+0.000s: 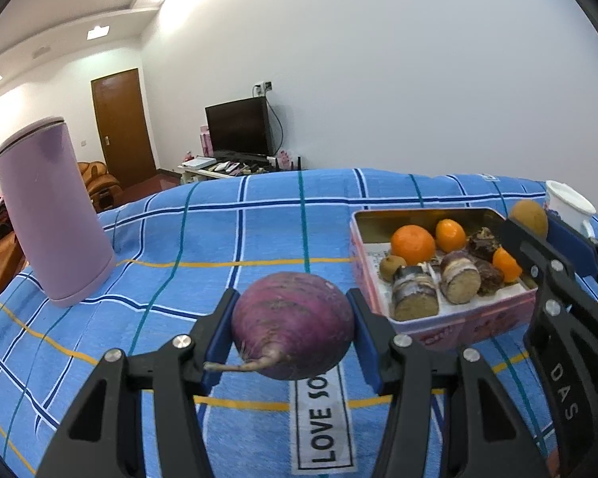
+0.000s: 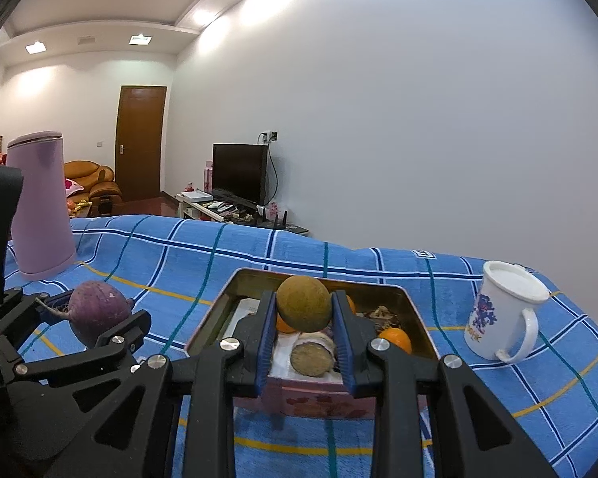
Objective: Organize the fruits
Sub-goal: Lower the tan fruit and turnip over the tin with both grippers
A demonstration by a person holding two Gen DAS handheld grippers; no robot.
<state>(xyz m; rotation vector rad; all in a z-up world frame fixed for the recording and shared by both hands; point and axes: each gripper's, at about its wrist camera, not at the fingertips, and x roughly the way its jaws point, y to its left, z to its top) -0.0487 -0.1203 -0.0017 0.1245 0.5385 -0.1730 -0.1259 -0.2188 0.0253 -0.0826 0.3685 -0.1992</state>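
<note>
My left gripper (image 1: 293,328) is shut on a round purple radish (image 1: 293,324), held above the blue checked cloth, left of the pink tin box (image 1: 450,318). From the right wrist view the same radish (image 2: 95,310) shows at the left between the left gripper's fingers. My right gripper (image 2: 303,330) is shut on a brown round fruit (image 2: 303,303), held over the tin box (image 2: 319,400). In the left wrist view that brown fruit (image 1: 529,217) hangs beyond the box's far right corner. Inside the box lie oranges (image 1: 412,243), a small kiwi (image 1: 392,267) and cut brown root pieces (image 1: 460,283).
A tall lilac flask (image 1: 56,215) stands on the cloth at the left. A white mug (image 2: 502,312) with a blue print stands right of the box. The cloth (image 1: 219,239) covers the whole table; beyond it are a television, a door and a sofa.
</note>
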